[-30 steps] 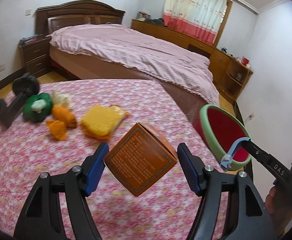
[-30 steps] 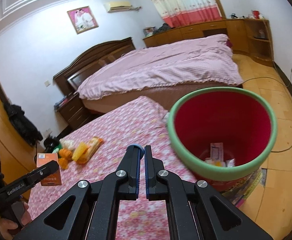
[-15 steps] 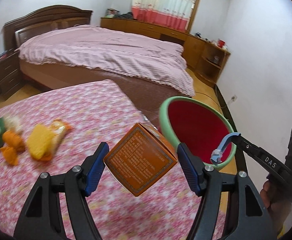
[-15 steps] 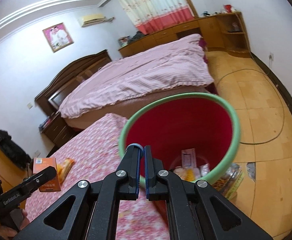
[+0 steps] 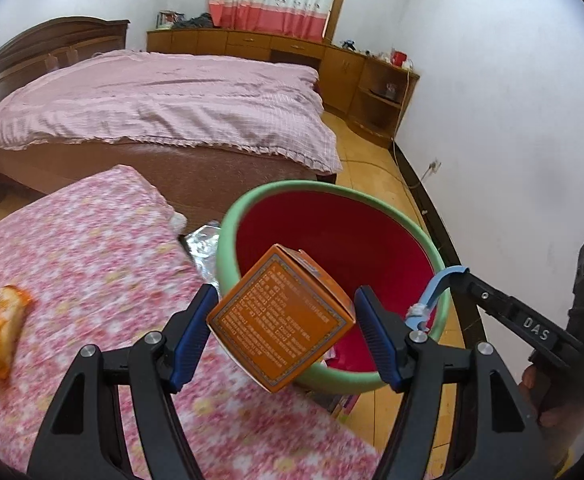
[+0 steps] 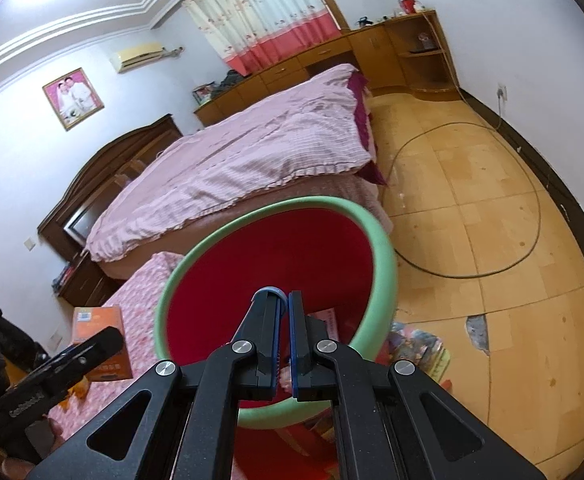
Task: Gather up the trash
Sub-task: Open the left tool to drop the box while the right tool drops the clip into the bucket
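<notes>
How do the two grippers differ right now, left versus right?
The left gripper stands wide, clamped on the orange box; the right gripper is shut on a thin blue strip. The box sits at the bin's near rim; the strip hangs over its far-right rim. Both have blue pads.

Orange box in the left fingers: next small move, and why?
Probably carry the orange box a bit further over the bin, then open. The left gripper holds it tilted above the near green rim; the red inside lies just beyond, so releasing now might catch the rim.
</notes>
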`<act>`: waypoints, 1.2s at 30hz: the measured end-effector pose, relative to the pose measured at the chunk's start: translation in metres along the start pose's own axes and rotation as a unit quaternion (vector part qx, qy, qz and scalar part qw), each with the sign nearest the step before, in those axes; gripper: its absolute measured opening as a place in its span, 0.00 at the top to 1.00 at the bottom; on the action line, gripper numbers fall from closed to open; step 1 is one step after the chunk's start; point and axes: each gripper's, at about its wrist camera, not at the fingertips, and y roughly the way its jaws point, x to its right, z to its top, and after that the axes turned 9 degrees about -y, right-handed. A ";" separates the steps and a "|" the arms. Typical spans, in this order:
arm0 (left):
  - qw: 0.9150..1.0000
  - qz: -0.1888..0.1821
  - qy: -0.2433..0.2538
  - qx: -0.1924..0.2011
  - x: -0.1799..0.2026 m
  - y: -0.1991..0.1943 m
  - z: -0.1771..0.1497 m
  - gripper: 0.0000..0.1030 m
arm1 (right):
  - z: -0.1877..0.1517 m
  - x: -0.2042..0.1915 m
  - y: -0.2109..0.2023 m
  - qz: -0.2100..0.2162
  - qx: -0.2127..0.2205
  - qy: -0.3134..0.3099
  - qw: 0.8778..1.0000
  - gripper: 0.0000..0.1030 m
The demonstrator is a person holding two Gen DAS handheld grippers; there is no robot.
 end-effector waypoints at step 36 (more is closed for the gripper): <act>1.000 -0.002 0.017 -0.018 0.013 0.019 -0.002 0.28 | 0.003 0.005 0.032 -0.008 -0.028 -0.008 1.000 0.96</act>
